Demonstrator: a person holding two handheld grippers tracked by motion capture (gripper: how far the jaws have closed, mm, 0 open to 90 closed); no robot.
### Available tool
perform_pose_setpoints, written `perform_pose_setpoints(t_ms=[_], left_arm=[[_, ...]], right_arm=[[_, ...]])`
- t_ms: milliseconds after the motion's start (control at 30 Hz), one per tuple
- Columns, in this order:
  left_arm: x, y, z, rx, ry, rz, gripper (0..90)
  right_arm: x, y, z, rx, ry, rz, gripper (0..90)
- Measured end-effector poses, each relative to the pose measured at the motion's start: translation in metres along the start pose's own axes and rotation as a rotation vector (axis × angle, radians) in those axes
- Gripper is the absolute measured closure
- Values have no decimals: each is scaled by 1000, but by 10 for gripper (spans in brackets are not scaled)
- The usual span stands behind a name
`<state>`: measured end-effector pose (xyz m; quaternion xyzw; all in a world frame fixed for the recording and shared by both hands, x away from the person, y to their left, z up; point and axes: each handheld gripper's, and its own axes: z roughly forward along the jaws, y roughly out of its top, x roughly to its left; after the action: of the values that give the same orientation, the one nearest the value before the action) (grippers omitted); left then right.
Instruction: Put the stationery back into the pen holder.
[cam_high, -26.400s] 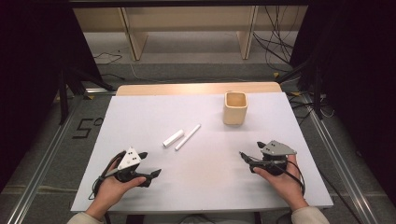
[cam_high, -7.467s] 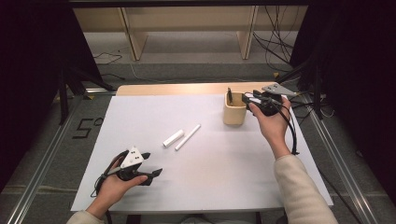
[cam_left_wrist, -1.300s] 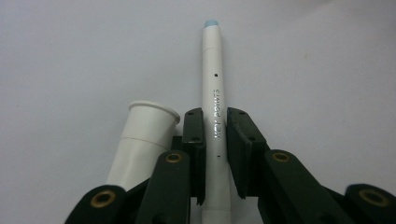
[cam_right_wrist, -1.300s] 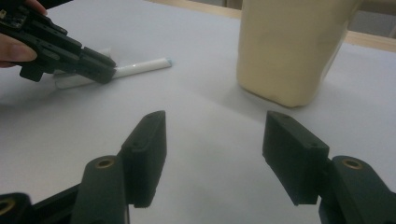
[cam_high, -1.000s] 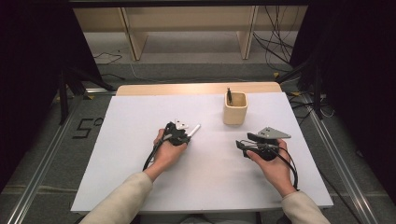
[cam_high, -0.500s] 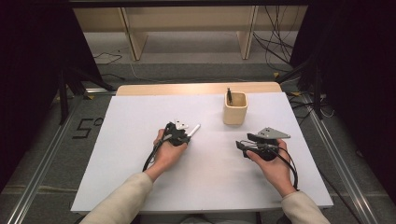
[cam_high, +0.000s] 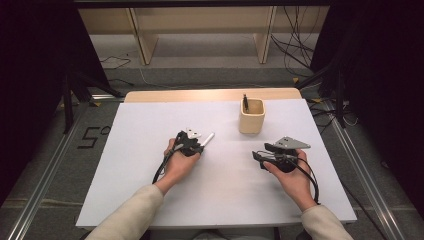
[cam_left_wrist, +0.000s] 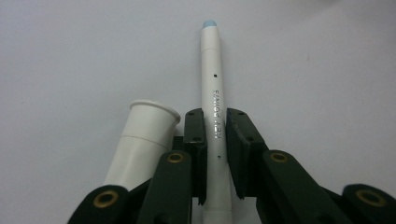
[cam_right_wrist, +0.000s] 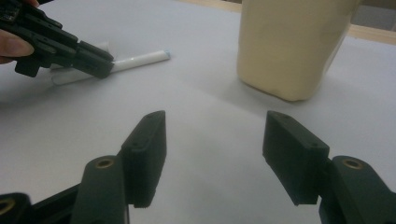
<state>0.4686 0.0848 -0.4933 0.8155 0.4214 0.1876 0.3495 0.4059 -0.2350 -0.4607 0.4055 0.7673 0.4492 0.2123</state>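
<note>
Pinching the slim white plastic pen (cam_left_wrist: 213, 116), the left gripper (cam_high: 192, 146) now sits where it earlier rested idle; lifting toward the cream cup (cam_high: 251, 116) seems next, right gripper (cam_high: 261, 156) spread empty.

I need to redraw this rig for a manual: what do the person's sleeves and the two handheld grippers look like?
Both forearms wear pale beige long sleeves. The left gripper and right gripper are black, each trailing a black cable. A grey three-cornered plate tops the right one. The flat black jaw pads hang on arms with brass-coloured pivots.
</note>
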Motion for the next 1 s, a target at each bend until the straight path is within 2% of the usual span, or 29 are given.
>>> perform_pose_setpoints(t_ms=[1000], left_arm=[[0, -1, 0, -18, 4, 1, 790]], right_arm=[[0, -1, 1, 5, -3, 2, 406]])
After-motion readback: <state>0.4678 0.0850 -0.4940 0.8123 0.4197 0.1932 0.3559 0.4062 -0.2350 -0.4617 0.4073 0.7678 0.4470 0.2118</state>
